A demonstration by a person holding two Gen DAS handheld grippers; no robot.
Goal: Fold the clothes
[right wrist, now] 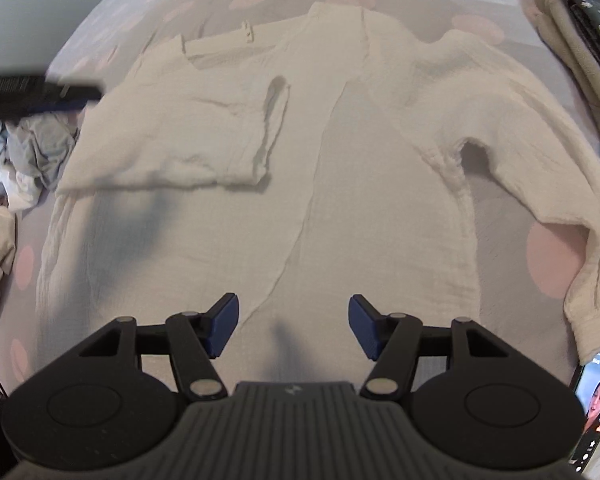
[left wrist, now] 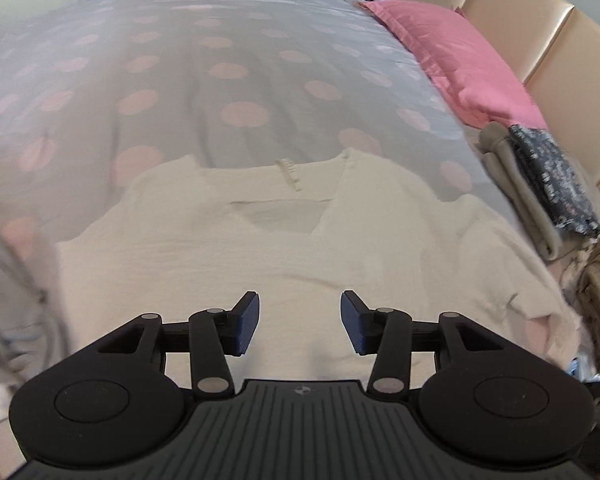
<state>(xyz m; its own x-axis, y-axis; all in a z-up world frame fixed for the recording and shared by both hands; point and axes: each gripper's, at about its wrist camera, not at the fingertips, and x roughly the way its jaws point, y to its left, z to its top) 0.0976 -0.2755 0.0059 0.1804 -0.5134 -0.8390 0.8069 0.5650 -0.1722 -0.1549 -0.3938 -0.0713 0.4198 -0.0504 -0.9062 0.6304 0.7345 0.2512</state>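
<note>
A cream long-sleeved top (right wrist: pixel 340 184) lies flat on the bed, neck away from me. Its left sleeve (right wrist: pixel 180 136) is folded across the chest; its right sleeve (right wrist: pixel 540 152) lies spread out to the side. My right gripper (right wrist: pixel 294 326) is open and empty above the lower body of the top. My left gripper (left wrist: pixel 300 322) is open and empty above the same top (left wrist: pixel 284 256), near its V neck (left wrist: pixel 284 214). The left gripper shows blurred at the left edge of the right wrist view (right wrist: pixel 40 94).
The bed has a grey cover with pink dots (left wrist: pixel 220 80). A pink pillow (left wrist: pixel 460 56) and a stack of folded clothes (left wrist: pixel 540 184) lie at the right. A heap of unfolded clothes (right wrist: pixel 24 160) lies at the left. A phone (right wrist: pixel 592 404) lies at the lower right.
</note>
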